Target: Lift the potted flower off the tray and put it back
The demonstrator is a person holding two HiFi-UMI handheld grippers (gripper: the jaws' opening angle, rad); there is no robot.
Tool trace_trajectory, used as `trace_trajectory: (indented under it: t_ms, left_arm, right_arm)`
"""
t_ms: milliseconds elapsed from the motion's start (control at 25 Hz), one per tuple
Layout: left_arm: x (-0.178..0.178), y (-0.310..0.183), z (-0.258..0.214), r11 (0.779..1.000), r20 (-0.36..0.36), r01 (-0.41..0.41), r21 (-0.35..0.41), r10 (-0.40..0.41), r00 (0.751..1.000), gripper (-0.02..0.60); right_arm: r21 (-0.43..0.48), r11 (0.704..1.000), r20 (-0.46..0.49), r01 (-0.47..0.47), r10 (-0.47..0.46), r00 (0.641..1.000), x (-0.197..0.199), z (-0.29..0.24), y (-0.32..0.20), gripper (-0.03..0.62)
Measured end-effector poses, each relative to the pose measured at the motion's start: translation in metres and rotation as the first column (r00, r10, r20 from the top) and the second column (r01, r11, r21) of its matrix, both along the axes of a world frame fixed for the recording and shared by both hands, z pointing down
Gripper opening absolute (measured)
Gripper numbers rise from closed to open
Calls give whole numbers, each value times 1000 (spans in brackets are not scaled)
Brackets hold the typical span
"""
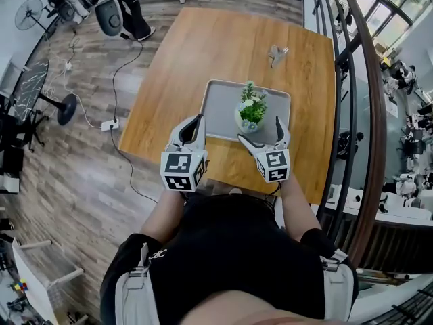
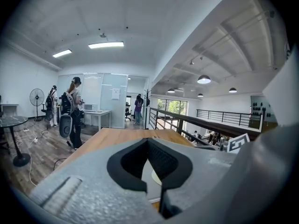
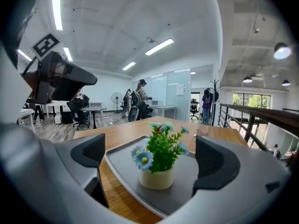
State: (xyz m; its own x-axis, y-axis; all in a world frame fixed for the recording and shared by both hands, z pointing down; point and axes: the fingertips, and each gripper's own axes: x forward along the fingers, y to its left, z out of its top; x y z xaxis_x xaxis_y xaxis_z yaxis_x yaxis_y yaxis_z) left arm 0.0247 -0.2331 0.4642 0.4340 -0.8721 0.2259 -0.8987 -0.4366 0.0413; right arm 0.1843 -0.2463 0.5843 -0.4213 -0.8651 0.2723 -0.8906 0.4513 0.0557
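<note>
The potted flower [image 1: 252,110] stands upright on the grey tray [image 1: 220,107], in the tray's right half as the head view shows it. It has blue and white blooms with green leaves in a small cream pot. The tray lies flat on the wooden bench [image 1: 203,46], close to the edge nearest the person.

The right claw [image 1: 262,134] is wide open and empty. In the right gripper view the right claw [image 3: 150,153] has one dark pad on each side of the picture. The potted flower [image 3: 159,160] shows in the middle between them, a little beyond their tips and touched by neither. The tray [image 3: 117,164] runs under it, with bare bench [image 3: 117,197] in front.

The left claw [image 1: 191,128] hangs over the tray's near left corner. In the left gripper view the left claw [image 2: 148,143] is closed, its tips meet and nothing is held between them. Past it the bench [image 2: 117,136] stretches away.

A small grey object [image 1: 276,54], too small to identify, lies on the far part of the bench, well apart from the tray. To the right of the bench a dark railing [image 1: 358,80] runs along. On the wooden floor to the left lie cables and a white power strip [image 1: 108,124].
</note>
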Motion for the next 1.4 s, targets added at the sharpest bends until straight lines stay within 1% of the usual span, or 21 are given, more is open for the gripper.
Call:
trace_trajectory:
  t_ms: [160,520,720,1040,1080,1160,1400]
  left_arm:
    - [-3,2,-4,1000,12,9,7,-9,1000,12]
    - [-32,7,-6,998,30,63,9,-63,998,12]
    - [-55,10,-7,995,34,98,7,-98,995,12]
    - [-78,19,-8,991,39,132,5,-132,991,12]
    - [-81,20,-8,990,38,138,5,-138,990,12]
    - [-87,21,-7,989,36,147,3,-147,988,12]
    - [-88,25,-5,989,35,145,3,-145,989,12]
  right_arm:
    - [-84,996,38,-32,35,999,-1,32,-15,581]
    - [-212,974,41,-79,89,995,-2,95,-43,580]
    - [-246,965,2,-91,95,996,-6,112,-58,578]
    - [-288,942,-12,-170,174,985,0,127,-78,572]
    - [-296,937,-25,-183,183,983,1,129,-79,561]
    - [-315,928,-49,-198,192,980,2,134,-80,482]
    - [-324,929,-67,-179,166,984,2,135,-76,476]
